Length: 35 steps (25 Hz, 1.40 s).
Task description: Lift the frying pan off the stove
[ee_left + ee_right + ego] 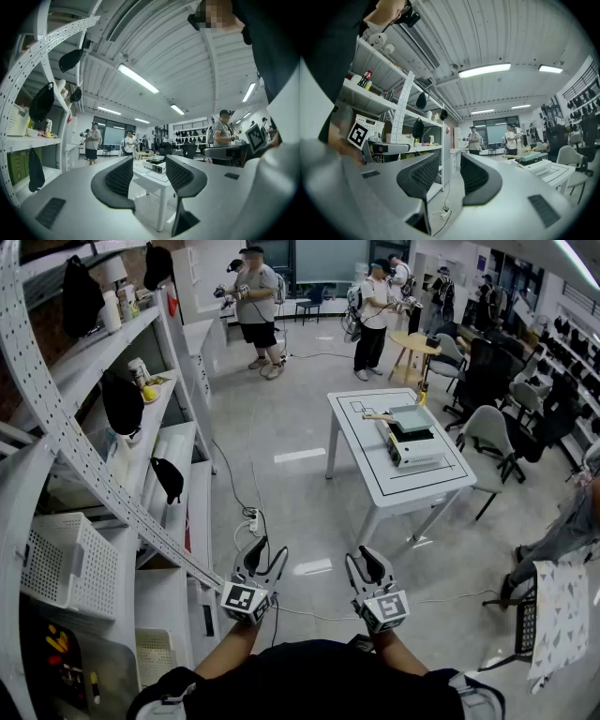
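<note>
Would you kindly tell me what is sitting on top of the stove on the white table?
A squarish frying pan rests on the stove, its pale handle pointing left in the head view. The pan covers the stove's top, so nothing beneath it can be seen.

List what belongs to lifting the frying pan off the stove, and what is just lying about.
Belongs to the job:
frying pan
stove under it
white table
left gripper and right gripper, both open and empty

Just lying about:
shelf rack
white basket
power strip on the floor
grey chair
round wooden table
</note>
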Tool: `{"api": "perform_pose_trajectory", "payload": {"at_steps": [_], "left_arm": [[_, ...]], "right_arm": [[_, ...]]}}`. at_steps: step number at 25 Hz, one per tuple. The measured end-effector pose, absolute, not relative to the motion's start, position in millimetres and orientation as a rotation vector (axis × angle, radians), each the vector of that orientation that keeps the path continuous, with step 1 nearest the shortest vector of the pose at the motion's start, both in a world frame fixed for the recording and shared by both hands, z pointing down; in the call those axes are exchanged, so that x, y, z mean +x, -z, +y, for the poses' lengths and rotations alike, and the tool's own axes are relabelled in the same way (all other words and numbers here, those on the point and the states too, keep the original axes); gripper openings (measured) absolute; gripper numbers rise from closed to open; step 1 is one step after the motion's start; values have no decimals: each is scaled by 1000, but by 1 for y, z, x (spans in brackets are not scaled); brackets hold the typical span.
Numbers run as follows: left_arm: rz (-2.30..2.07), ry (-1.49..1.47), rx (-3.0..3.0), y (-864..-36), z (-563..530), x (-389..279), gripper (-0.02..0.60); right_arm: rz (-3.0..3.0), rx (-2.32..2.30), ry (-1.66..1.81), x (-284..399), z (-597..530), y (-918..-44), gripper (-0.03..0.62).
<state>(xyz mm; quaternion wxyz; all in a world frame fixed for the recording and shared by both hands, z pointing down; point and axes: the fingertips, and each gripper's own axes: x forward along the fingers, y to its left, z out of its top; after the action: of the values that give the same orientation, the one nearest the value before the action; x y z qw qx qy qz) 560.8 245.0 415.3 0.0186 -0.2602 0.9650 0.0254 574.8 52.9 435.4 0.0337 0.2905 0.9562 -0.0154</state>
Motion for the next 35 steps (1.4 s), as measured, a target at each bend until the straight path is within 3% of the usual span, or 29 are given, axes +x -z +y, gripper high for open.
{"api": "perform_pose_trajectory", "payload": {"at_steps": [16, 19, 35], "left_arm": [[3025, -146, -762, -419, 271, 574, 213], [3027, -145, -760, -419, 275, 576, 213], [3003, -179, -793, -414, 303, 573, 213]], "right_arm": [[2962, 884, 65, 580, 67, -432, 135], [2941, 888, 99, 581, 69, -429, 183], [2973, 865, 121, 573, 95, -422, 183]]}}
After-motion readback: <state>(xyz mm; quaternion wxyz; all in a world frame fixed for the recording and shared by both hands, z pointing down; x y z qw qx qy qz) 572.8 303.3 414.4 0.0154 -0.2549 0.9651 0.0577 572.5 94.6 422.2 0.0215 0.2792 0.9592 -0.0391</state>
